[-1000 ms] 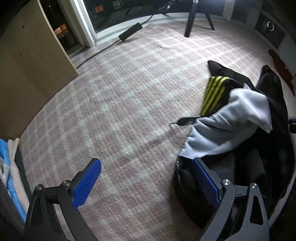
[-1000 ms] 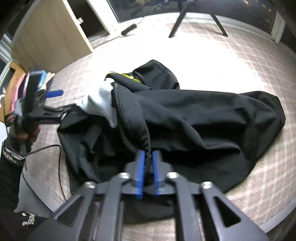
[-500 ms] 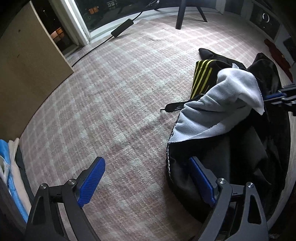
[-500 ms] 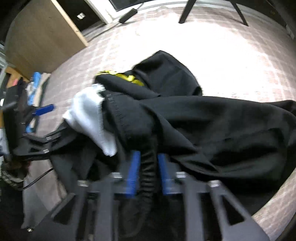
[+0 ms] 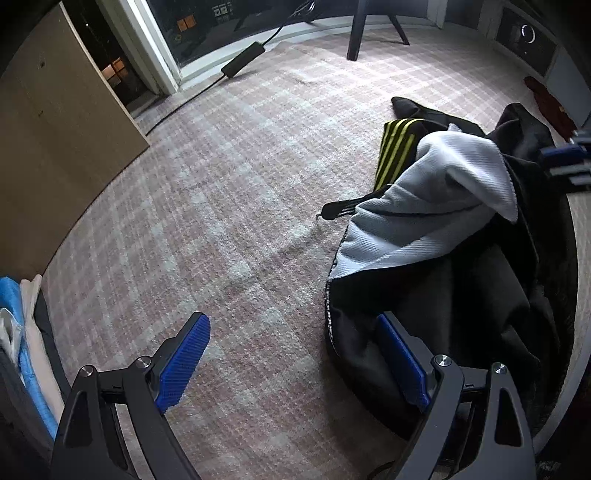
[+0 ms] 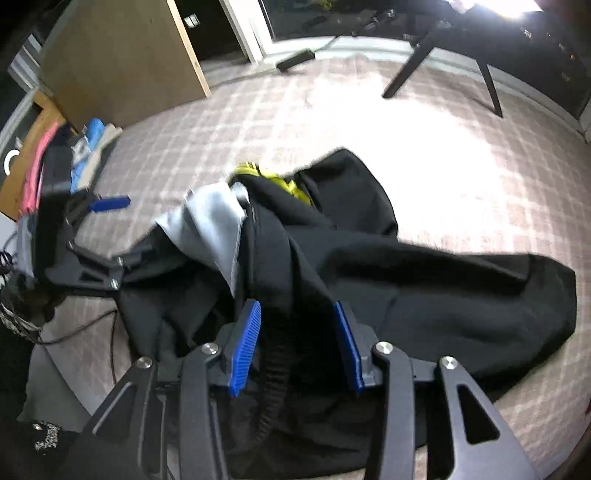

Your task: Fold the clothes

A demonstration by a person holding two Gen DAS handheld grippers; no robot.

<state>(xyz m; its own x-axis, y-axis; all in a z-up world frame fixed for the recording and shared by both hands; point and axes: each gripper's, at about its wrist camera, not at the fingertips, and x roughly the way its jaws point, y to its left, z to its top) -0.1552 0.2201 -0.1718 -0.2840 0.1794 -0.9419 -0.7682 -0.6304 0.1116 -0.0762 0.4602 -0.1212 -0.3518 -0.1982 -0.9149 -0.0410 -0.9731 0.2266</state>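
Observation:
A crumpled black garment (image 6: 443, 295) lies on the checked carpet, with a white lining (image 6: 214, 221) turned out and a yellow-striped part (image 6: 273, 177) behind it. My right gripper (image 6: 295, 308) hangs over its near side. The jaws are opening, and a ribbed black edge hangs loose between the blue pads without being pressed. In the left wrist view the same garment (image 5: 461, 314) fills the right side, with its white lining (image 5: 424, 214) on top. My left gripper (image 5: 291, 325) stands wide open above the carpet, its right finger over the garment's left edge, holding nothing.
A wooden cabinet (image 5: 55, 147) stands at the left, with a pile of folded clothes (image 5: 22, 332) beside it. Dark chair legs (image 5: 358, 33) and a power brick (image 5: 242, 64) with its cable lie at the far side. A dark red cloth (image 5: 550, 107) sits at the far right.
My right gripper's jaws pinched a black fold a second ago and now stand apart around it. The hand has shifted sideways and the garment moved with it. My left gripper drifted slightly, still open.

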